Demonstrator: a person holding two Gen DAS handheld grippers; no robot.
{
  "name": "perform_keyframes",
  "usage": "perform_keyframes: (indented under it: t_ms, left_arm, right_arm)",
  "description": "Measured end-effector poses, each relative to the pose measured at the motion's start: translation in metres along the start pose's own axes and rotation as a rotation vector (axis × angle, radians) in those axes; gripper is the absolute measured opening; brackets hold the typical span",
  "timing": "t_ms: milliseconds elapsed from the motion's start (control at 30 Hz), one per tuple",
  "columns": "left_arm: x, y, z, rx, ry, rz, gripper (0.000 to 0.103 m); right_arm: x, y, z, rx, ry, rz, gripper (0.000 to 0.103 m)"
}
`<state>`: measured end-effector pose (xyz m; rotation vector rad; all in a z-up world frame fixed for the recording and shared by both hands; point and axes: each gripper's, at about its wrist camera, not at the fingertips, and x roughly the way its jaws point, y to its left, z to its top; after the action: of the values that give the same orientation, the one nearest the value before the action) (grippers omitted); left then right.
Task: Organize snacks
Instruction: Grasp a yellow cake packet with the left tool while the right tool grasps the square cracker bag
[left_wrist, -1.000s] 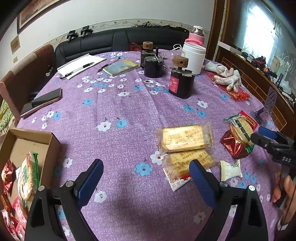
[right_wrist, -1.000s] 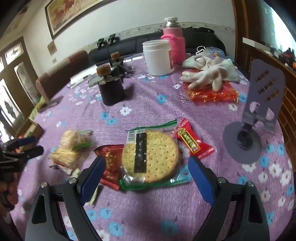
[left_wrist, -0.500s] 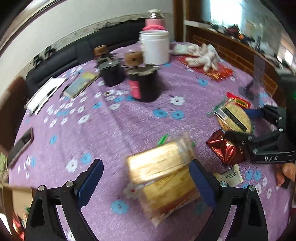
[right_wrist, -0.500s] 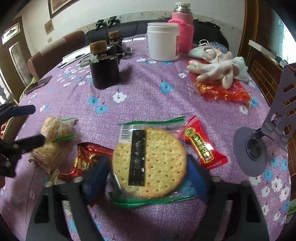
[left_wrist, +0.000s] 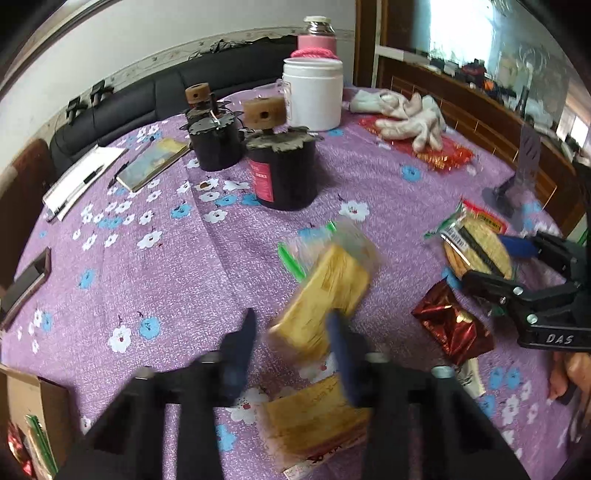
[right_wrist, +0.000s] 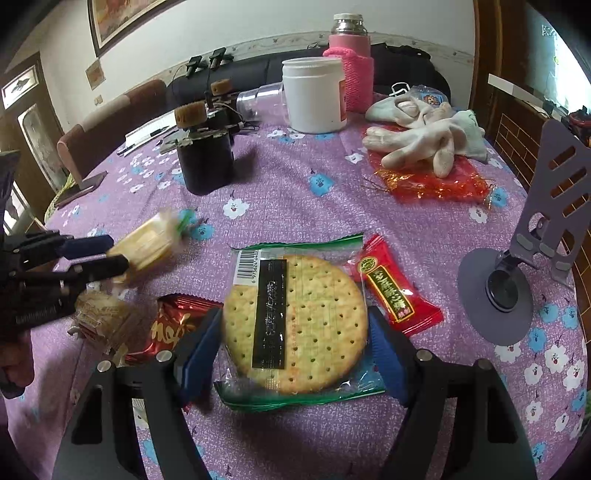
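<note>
While the left hand-held gripper (left_wrist: 291, 332) closes on a yellow clear-wrapped wafer packet (left_wrist: 328, 291), the right straddles a biscuit.
A second ago both jaws stood wider; now the right hand-held gripper (right_wrist: 295, 332) flanks the round plastic-wrapped cracker (right_wrist: 295, 321) on the tabletop (right_wrist: 295, 192), grip uncertain, so boxing seems next.

Purple floral tablecloth (left_wrist: 155, 280) over the table; two dark canisters (left_wrist: 284, 173) with round cork-like tops stand mid-table, a white tub (left_wrist: 313, 96) behind them and a pink-sleeved flask (left_wrist: 317, 38) just behind the tub. Pale gloves (right_wrist: 424, 144) lie on a red foil bag (right_wrist: 432, 184) at the right side, a grey phone stand (right_wrist: 532, 236) nearer the edge. At the left: notebook with pen (left_wrist: 79, 177), a book (left_wrist: 153, 163), a phone (left_wrist: 26, 282); black sofa (left_wrist: 147, 96) beyond.
</note>
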<state>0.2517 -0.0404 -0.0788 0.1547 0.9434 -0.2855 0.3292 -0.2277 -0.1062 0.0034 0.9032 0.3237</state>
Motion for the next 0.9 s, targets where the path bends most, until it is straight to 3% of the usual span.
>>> perform_keyframes:
  t_ms: [100,133,267,300,333,400,433,567,700,767,833,867,900]
  left_arm:
    - [-0.003,0.003,0.000,-0.003,-0.002,-0.018,0.005]
    - [-0.003,0.003,0.000,-0.004,0.006,-0.037,0.005]
    - [-0.004,-0.009,0.003,0.066,0.002,0.009,0.011]
    - [-0.003,-0.015,0.004,0.099,0.009,0.007,0.030]
    - [-0.003,-0.023,0.005,0.146,0.007,0.009,0.065]
    - [-0.005,-0.034,0.006,0.223,-0.038,0.031,0.101]
    - [-0.006,-0.039,0.006,0.258,-0.061,0.034,0.102]
    - [0.015,-0.050,0.012,0.371,0.010,0.033,0.102]
    - [0.032,-0.044,0.013,0.381,0.054,0.021,0.095]
    - [0.035,-0.034,0.014,0.328,0.074,-0.053,0.086]
    - [0.037,-0.022,0.017,0.265,0.088,-0.129,0.069]
    - [0.036,-0.022,0.017,0.268,0.080,-0.118,0.065]
    - [0.035,-0.021,0.017,0.268,0.077,-0.115,0.051]
  right_arm:
    - [-0.003,0.000,-0.001,0.007,-0.013,0.009,0.075]
    - [-0.002,0.001,-0.001,0.007,-0.010,0.014,0.075]
    - [-0.001,0.003,-0.002,0.001,-0.001,0.015,0.075]
    - [-0.001,0.003,-0.002,0.004,-0.001,0.017,0.075]
    - [0.000,0.002,-0.001,0.007,0.002,0.021,0.075]
    - [0.000,0.000,-0.002,0.013,0.001,0.026,0.075]
    - [0.000,-0.001,-0.002,0.018,0.000,0.026,0.075]
    - [0.000,-0.003,-0.002,0.031,-0.001,0.035,0.075]
    - [-0.001,-0.005,-0.002,0.043,-0.005,0.046,0.075]
    - [0.000,-0.006,-0.002,0.048,-0.004,0.050,0.075]
    - [-0.001,-0.006,-0.003,0.049,-0.005,0.051,0.075]
    - [-0.001,-0.006,-0.003,0.049,-0.005,0.050,0.075]
    - [-0.001,-0.006,-0.003,0.050,-0.007,0.049,0.075]
